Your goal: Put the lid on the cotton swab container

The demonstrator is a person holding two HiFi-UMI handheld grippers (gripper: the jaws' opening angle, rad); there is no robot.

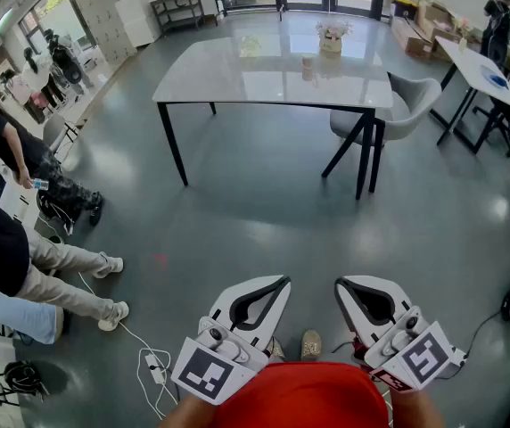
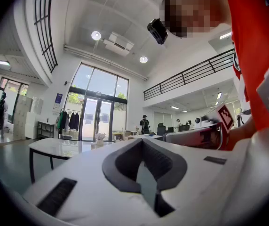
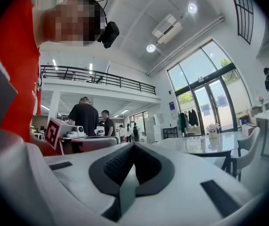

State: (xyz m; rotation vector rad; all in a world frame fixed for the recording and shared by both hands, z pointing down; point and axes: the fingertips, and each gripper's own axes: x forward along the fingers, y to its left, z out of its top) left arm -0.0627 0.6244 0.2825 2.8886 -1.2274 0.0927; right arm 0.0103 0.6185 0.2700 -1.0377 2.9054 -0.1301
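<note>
Distant table (image 1: pixel 237 77), small items (image 1: pixel 330 41) indistinct (left gripper (image 1: pixel 282 283), right gripper (image 1: pixel 341 284) closed)

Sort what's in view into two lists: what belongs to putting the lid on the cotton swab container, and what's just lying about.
Job in hand:
- left tool, shut, empty
- right tool, shut, empty
- grey table
- small pale item on it, possibly the container; too small to tell

Lying about:
- flower pot
- grey chair
- power strip
- white side table

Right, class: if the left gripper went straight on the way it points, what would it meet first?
Nothing close, it seems: the left gripper points right of the big table, toward the far white desk; depth unclear.
</note>
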